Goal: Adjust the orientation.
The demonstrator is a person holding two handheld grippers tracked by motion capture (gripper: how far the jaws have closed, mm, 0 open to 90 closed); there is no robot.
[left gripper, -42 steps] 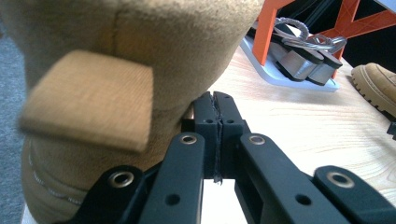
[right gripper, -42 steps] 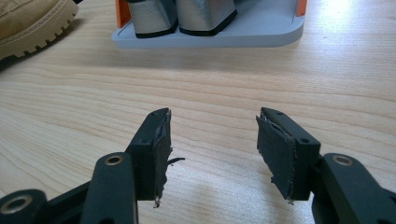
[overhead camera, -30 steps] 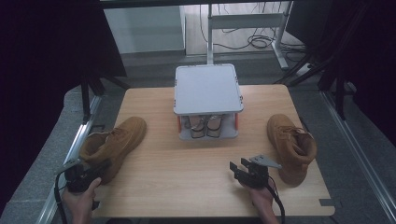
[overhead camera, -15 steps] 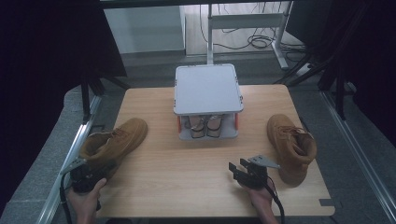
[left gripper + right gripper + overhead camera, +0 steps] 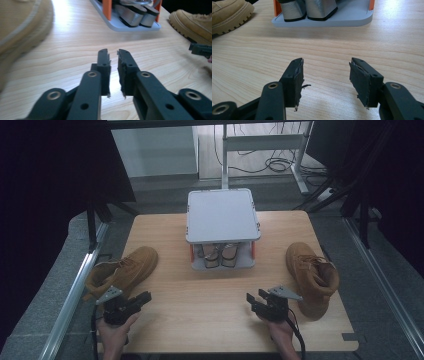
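A tan left boot (image 5: 125, 270) (image 5: 22, 22) (image 5: 229, 12) lies at the table's left edge, and its mate (image 5: 312, 272) (image 5: 195, 21) stands at the right. My left gripper (image 5: 144, 298) (image 5: 113, 53) hovers just right of the left boot's heel, clear of it. Its jaws have just been opening; a narrow gap shows between them and nothing is in it. My right gripper (image 5: 255, 299) (image 5: 325, 62) (image 5: 200, 48) stands open and empty over bare wood, left of the right boot.
A grey two-tier shoe rack (image 5: 222, 215) (image 5: 130, 27) (image 5: 352, 20) with orange posts stands at the middle back; a pair of silver heeled shoes (image 5: 220, 255) (image 5: 136, 13) (image 5: 309, 8) sits on its lower shelf. The wooden table (image 5: 200, 320) stretches between the grippers.
My left gripper has slid to the right along the front edge, away from the left boot's heel. The right gripper and both boots have kept still.
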